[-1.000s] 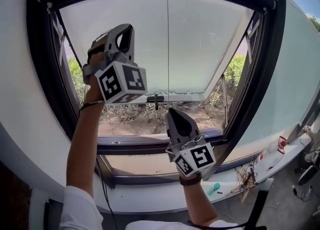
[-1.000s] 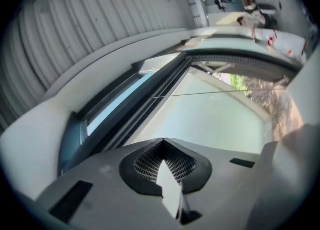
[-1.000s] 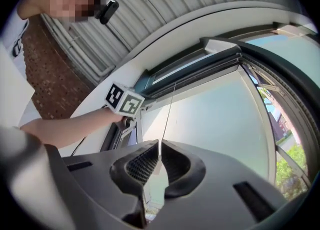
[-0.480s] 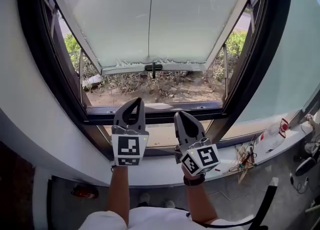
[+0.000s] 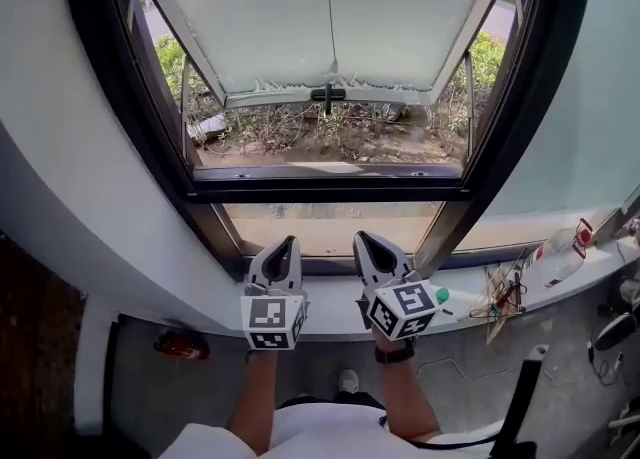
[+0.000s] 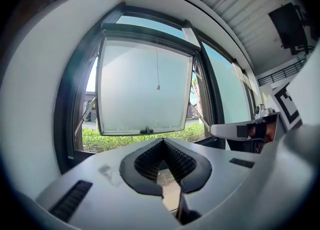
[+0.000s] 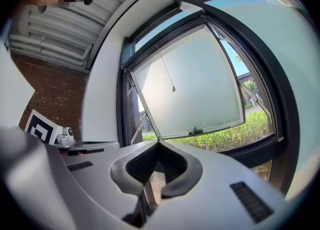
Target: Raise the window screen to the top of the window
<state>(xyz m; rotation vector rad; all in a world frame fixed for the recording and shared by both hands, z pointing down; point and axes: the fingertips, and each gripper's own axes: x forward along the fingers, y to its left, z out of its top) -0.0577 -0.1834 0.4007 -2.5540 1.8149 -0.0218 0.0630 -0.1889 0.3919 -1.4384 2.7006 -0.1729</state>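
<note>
The window's frosted pane [image 5: 270,17] tilts outward inside a black frame [image 5: 330,190], with a small black handle [image 5: 327,94] on its lower edge. A thin pull cord [image 6: 157,87] hangs in front of the pane, also visible in the right gripper view as a cord [image 7: 173,89]. I can make out no screen mesh across the opening. My left gripper [image 5: 283,247] and right gripper [image 5: 367,242] sit side by side low at the white sill [image 5: 200,312], pointing at the window. Both are shut with nothing held, as the left gripper [image 6: 161,144] and right gripper [image 7: 158,146] show close up.
On the sill's right end lie a plastic bottle [image 5: 565,252], a tangle of wires [image 5: 500,297] and a small green thing [image 5: 441,295]. A red object [image 5: 182,345] lies on the floor at the left. Hedges and bare ground show outside.
Both grippers have dropped from in front of the pane to sill level, the left one falling farthest and rolling upright. The head view has tilted down.
</note>
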